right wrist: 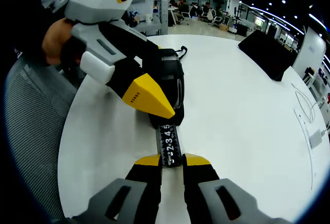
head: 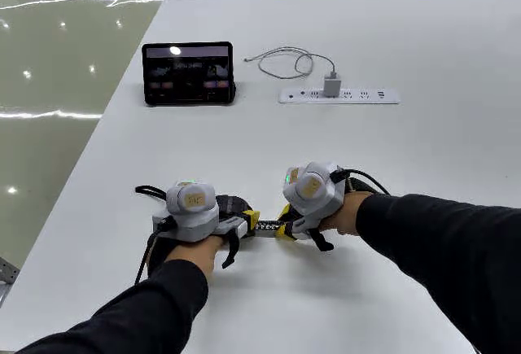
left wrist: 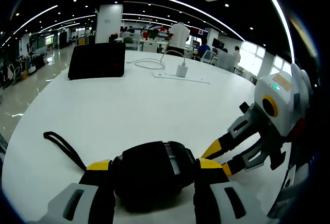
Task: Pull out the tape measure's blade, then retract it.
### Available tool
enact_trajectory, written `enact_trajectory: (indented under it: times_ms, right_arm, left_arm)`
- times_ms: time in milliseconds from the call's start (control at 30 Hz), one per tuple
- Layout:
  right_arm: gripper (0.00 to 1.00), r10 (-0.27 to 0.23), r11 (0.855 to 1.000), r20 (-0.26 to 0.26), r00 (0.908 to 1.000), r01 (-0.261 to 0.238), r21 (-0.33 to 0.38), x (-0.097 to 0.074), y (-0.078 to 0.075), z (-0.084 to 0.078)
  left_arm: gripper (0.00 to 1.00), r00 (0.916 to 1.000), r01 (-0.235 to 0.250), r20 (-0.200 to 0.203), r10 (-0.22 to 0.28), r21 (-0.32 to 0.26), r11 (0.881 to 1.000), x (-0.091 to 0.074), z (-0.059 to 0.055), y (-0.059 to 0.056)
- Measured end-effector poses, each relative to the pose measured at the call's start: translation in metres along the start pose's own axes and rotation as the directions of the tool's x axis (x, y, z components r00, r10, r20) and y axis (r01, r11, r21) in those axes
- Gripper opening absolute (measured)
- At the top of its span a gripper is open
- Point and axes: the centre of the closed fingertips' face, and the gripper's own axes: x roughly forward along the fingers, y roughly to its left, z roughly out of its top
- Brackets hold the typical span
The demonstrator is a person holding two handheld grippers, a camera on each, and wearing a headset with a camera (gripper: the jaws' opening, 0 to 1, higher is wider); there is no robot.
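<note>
1. A wide white table [head: 391, 45] carries the work. A dark tablet [head: 188, 72] and a white power strip [head: 358, 95] with a charger [head: 332, 85] plugged into it sit at the far side, well apart from the work.
2. The black tape measure [right wrist: 169, 82] lies near the near edge of the table, left of centre. The left gripper [left wrist: 154, 165] is clamped across its case, with one yellow-tipped jaw on each side.
3. A short stretch of blade [right wrist: 168, 149] runs out of the case toward the right. The right gripper [right wrist: 172, 159] has its jaws closed on this blade, pinching it close to its end.
4. The pull looks barely begun.
   - To do it well, the left gripper should pin the case flat and steady on the table.
   - The right gripper should draw straight away along the blade's own line, level and without twisting, so the blade neither kinks nor slips free.
   - For the return, guiding the blade back slowly seems safer than letting it snap.
5. The blade shows pale numerals 2, 3, 4 and 5 on a dark strip. Small print on the left gripper's yellow jaw tip is too small to read, and the tablet's screen is too blurred to read.
</note>
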Motion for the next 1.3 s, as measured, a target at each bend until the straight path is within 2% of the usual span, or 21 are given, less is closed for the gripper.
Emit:
enact_trajectory:
  times_ms: [300,600,733,1300]
  right_arm:
    - [0.11,0.007,1.000,-0.030,0.9995,-0.007,-0.004,0.003,0.001,0.002]
    - [0.11,0.003,1.000,-0.003,1.0000,-0.003,-0.010,0.007,0.001,0.010]
    - [0.11,0.011,1.000,0.018,0.9998,-0.011,0.011,0.009,0.001,0.012]
    - [0.11,0.016,1.000,0.032,0.9994,-0.016,-0.009,0.017,0.003,0.022]
  left_arm:
    - [0.57,1.0000,0.006,0.000,-0.006,0.007,1.000,0.000,0.000,0.000]
    - [0.57,1.0000,0.007,-0.001,-0.007,0.004,1.000,-0.001,0.000,-0.001]
    - [0.57,1.0000,0.008,-0.002,-0.008,0.002,1.000,-0.002,0.000,-0.001]
    - [0.57,0.9999,0.011,-0.001,-0.011,-0.003,1.000,-0.002,0.000,-0.001]
